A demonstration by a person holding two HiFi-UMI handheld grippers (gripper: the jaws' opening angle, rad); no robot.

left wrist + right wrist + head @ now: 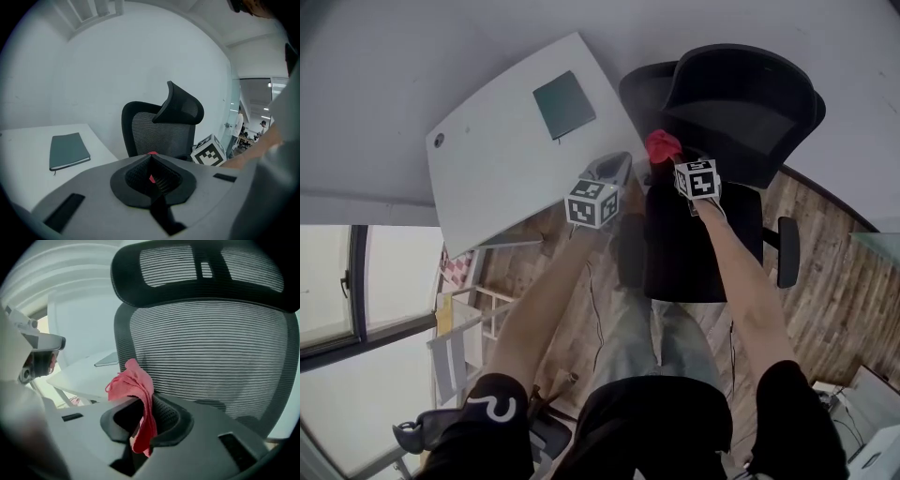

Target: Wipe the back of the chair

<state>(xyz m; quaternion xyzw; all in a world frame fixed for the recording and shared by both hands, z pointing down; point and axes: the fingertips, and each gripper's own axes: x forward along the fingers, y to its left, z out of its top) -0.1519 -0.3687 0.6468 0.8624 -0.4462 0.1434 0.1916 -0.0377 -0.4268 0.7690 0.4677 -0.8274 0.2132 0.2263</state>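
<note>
A black mesh office chair [741,103] stands beside the white table [497,159]. Its backrest [211,348] and headrest [197,268] fill the right gripper view, close ahead. My right gripper [143,404] is shut on a red cloth [133,383], which sticks up out of the jaws just short of the mesh. In the head view the cloth [663,143] is at the backrest's lower edge, above the seat [694,262]. My left gripper [151,164] is shut with nothing in it, held left of the chair [161,131] over the table's corner.
A dark green notebook [564,103] lies on the table. The chair's armrest [787,251] juts out on the right. Wooden floor [834,300] lies below. White shelving [455,328] and windows are at the lower left. The wall stands right behind the chair.
</note>
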